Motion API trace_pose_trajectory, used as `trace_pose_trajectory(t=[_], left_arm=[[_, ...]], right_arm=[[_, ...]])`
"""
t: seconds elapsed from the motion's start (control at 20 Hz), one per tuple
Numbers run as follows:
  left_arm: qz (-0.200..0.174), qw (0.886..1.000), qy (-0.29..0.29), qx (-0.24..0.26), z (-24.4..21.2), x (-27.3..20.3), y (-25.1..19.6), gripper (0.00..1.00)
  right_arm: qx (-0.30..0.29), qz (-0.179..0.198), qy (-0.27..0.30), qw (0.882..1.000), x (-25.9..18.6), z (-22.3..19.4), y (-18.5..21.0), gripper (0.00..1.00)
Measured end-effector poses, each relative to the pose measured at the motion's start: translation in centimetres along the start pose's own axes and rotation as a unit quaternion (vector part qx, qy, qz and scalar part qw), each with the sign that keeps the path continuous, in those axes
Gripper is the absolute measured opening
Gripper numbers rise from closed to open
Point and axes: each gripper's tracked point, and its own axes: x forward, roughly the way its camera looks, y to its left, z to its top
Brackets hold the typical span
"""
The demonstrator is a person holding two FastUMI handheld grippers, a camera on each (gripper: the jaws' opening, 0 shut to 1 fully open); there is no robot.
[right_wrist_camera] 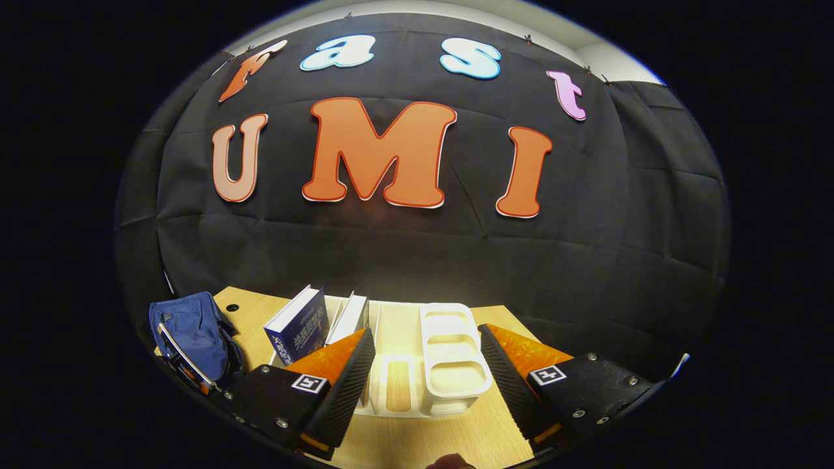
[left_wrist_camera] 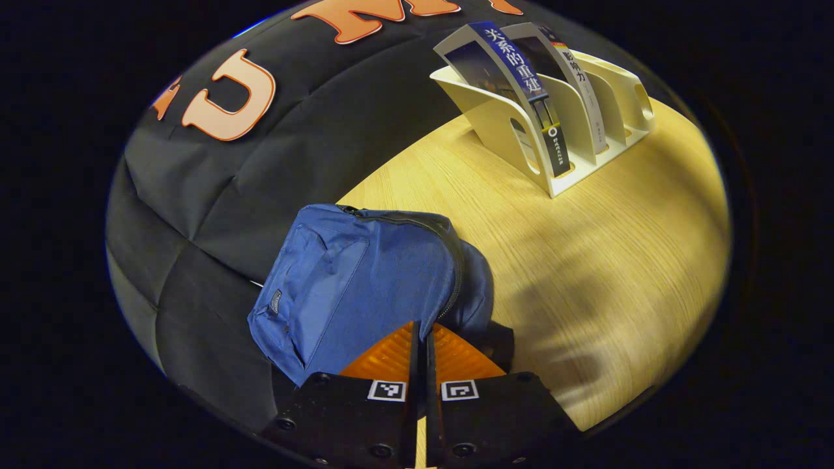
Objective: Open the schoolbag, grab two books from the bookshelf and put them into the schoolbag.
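Blue fabric schoolbag point(left_wrist_camera: 365, 280) (zipped), ribbed fingers point(right_wrist_camera: 345, 384) apart

The left gripper point(left_wrist_camera: 422, 339) has its jaws closed together; the right gripper point(right_wrist_camera: 427, 355) holds its jaws wide apart.

The left gripper view is taken from close above the schoolbag point(left_wrist_camera: 365, 280), tilted down across the table point(left_wrist_camera: 586, 273) toward the far bookshelf point(left_wrist_camera: 573, 130). The right gripper view is taken low, near the bookshelf point(right_wrist_camera: 449, 365), facing the wall. Schoolbag point(right_wrist_camera: 192, 335), bookshelf and table are shared.
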Motion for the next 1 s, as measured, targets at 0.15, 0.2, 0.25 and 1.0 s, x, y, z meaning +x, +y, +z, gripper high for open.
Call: trace_pose_trajectory(t=[0.15,0.2,0.25,1.0], left_arm=[[-0.014,1.000,0.004,-0.013,0.4,-0.7,0.5,0.04],[-0.017,1.000,0.002,-0.023,0.8,-1.1,0.7,0.04],[-0.019,0.999,-0.001,-0.030,1.1,-1.4,0.9,0.04],[-0.104,0.993,-0.026,-0.058,6.3,-4.1,10.8,0.02]], right_arm=[[0.008,0.030,0.013,0.999,0.6,-0.3,1.1,0.97],[0.008,0.042,0.017,0.999,0.9,-0.3,1.7,0.97],[0.005,0.055,0.024,0.998,1.1,-0.5,2.3,0.97],[-0.024,0.120,0.125,0.985,3.3,0.0,10.8,0.97]])
